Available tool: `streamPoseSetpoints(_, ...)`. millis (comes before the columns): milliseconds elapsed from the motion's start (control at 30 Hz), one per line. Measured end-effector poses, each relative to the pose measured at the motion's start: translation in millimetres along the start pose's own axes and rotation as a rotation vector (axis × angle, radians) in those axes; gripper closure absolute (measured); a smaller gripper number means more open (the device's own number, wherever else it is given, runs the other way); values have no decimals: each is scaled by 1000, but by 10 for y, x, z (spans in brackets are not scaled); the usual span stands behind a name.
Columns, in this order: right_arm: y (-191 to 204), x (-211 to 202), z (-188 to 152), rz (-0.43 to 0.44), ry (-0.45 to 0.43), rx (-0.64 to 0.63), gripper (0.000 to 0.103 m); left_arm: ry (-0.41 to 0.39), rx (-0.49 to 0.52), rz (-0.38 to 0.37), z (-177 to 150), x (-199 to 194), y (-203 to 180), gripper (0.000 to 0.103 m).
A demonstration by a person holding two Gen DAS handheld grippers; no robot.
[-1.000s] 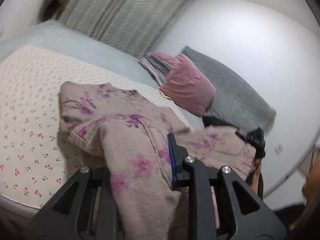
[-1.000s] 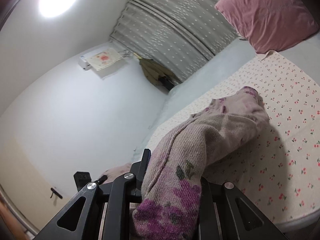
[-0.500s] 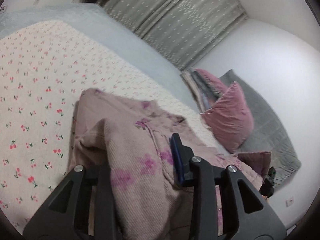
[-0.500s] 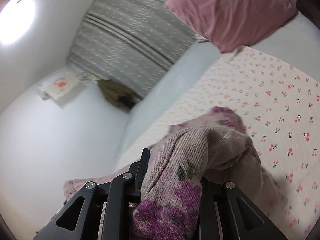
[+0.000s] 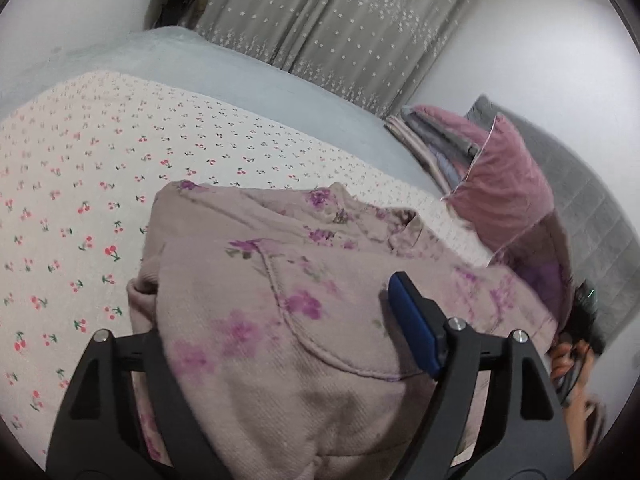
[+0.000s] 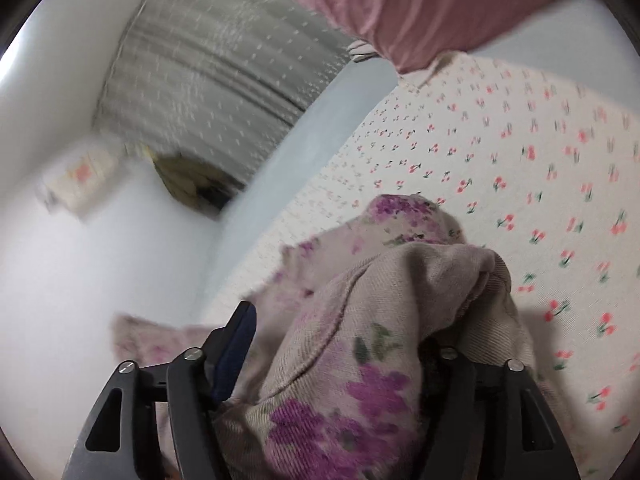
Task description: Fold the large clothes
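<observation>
A large mauve knit garment with purple flowers (image 5: pixel 288 264) lies bunched on the cherry-print bedspread (image 5: pixel 100 168). My left gripper (image 5: pixel 280 344) has spread jaws, and the cloth drapes loosely between and over them; its blue pad (image 5: pixel 412 332) shows bare. My right gripper (image 6: pixel 340 360) also has spread jaws with a fold of the same garment (image 6: pixel 384 312) heaped between them. The garment's far edge reaches the bedspread (image 6: pixel 520 128) in the right wrist view.
A pink pillow (image 5: pixel 504 184) leans on a grey quilted pillow (image 5: pixel 592 216) at the bed's head, with folded bedding (image 5: pixel 432 140) beside it. Grey starred curtains (image 5: pixel 328 20) hang behind. A pale blue sheet (image 5: pixel 200 68) borders the bedspread. The pink pillow (image 6: pixel 420 4) tops the right wrist view.
Both grippers have swung forward over the bed, carrying the garment onto the bedspread. Their jaws have spread from a tight pinch on the cloth to a wide gap.
</observation>
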State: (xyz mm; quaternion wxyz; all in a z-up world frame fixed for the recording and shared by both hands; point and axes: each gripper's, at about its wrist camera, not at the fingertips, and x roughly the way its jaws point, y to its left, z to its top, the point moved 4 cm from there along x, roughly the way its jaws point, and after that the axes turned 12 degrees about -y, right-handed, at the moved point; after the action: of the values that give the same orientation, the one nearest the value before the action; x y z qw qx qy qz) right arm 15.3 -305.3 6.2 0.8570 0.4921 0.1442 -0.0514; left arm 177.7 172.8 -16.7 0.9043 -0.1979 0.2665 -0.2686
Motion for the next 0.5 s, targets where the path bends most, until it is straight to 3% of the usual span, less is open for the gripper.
streamPoseSetpoints(133, -67, -125, 116, 112, -22, 188, 29, -12, -236, -96, 186, -81, 196, 23)
streamPoseSetpoints(233, -15, -231, 195, 137, -22, 209, 27, 14, -344, -133, 232, -110, 303, 22)
streamPoseSetpoints(367, 141, -384, 239, 109, -11, 94, 26, 83, -336, -132, 237, -216, 287, 15)
streamPoseSetpoints(433, 204, -513, 286, 91, -26, 13, 26, 66, -281, -110, 255, -352, 301, 12)
streamPoseSetpoints(500, 239, -699, 352, 72, -68, -61, 25, 12, -214, -39, 288, -548, 355, 8)
